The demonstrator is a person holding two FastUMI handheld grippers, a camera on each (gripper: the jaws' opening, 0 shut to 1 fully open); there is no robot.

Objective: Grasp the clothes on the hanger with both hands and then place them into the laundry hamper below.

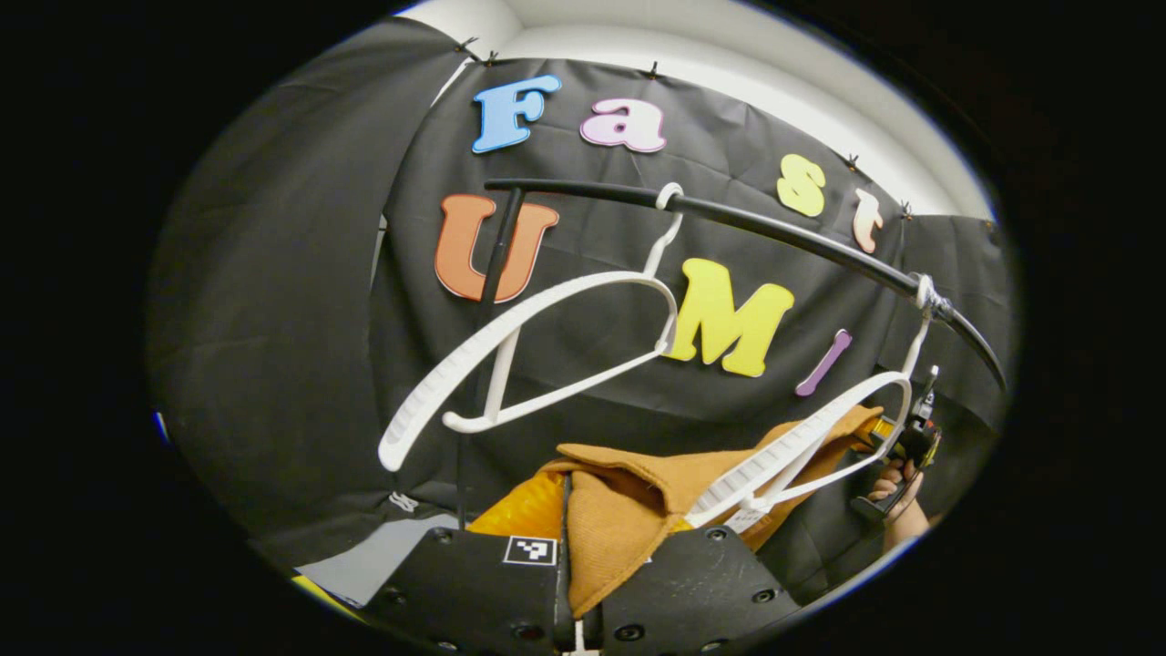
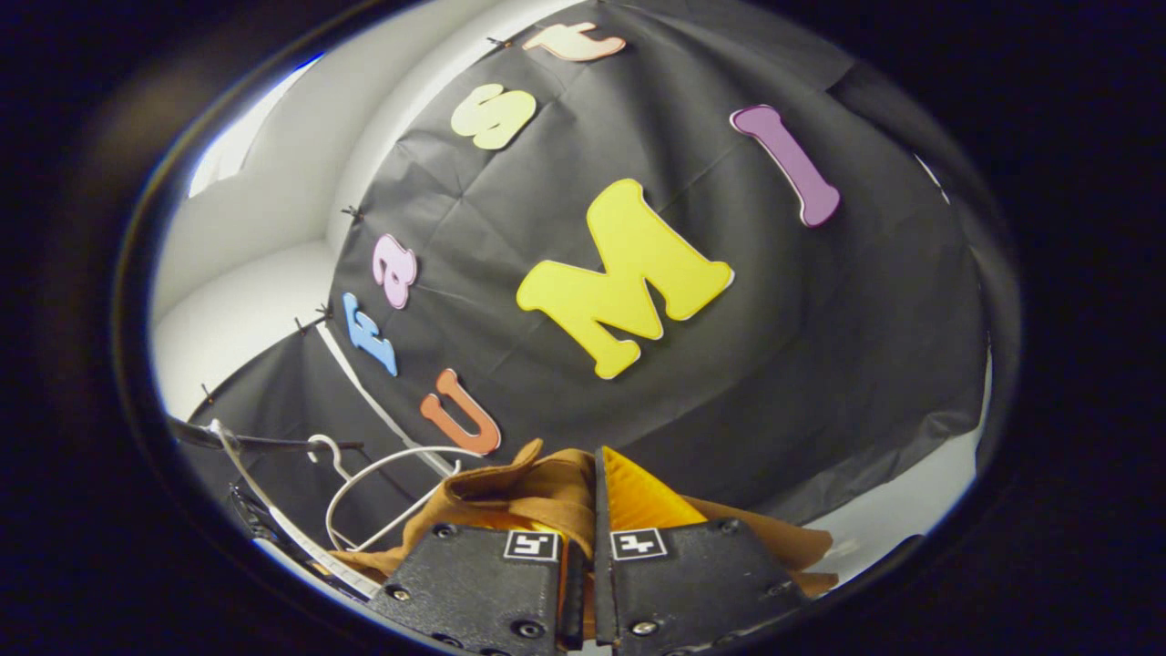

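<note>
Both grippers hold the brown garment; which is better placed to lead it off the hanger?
Probably right: the right gripper holds the brown garment beside the hanger still threaded in it; the left gripper pinches a free fold.

Black cloth wall (image 1: 301, 301) hanging behind, pinned along its top edge. White ceiling (image 1: 729, 64) above it. Black rail (image 1: 774, 228) running across in front on an upright pole (image 1: 496, 264).

Both views upward, close behind brown garment (image 1: 629, 510), shared.
</note>
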